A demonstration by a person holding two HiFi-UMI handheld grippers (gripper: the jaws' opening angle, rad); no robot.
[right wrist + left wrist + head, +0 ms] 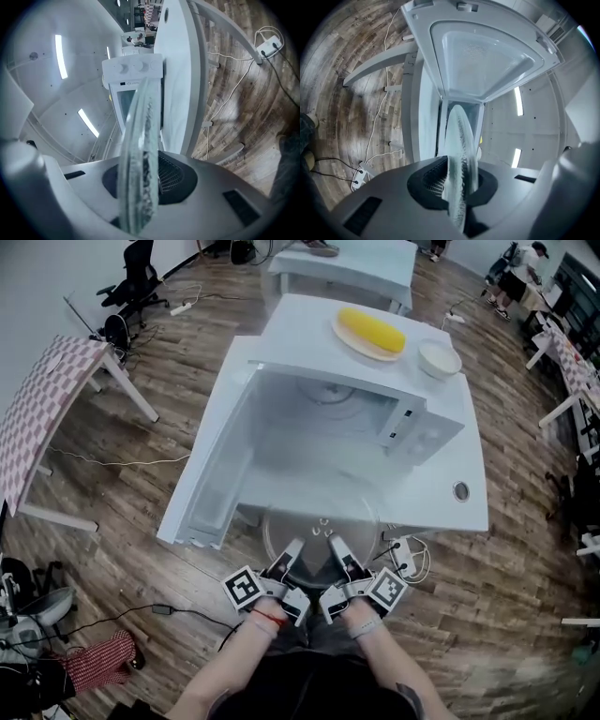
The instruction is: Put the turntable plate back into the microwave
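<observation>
While left tool (292,555), right tool (338,552) clamp turntable plate (319,519), microwave (302,337) print seemingly illegible.

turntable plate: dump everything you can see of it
The turntable plate is a clear round glass disc with small raised nubs near its centre and a textured, frosted-looking rim. It is held roughly level in the air just in front of the open microwave, not yet inside. The left gripper and right gripper clamp its near edge side by side. Nothing else is seen touching it.
</observation>
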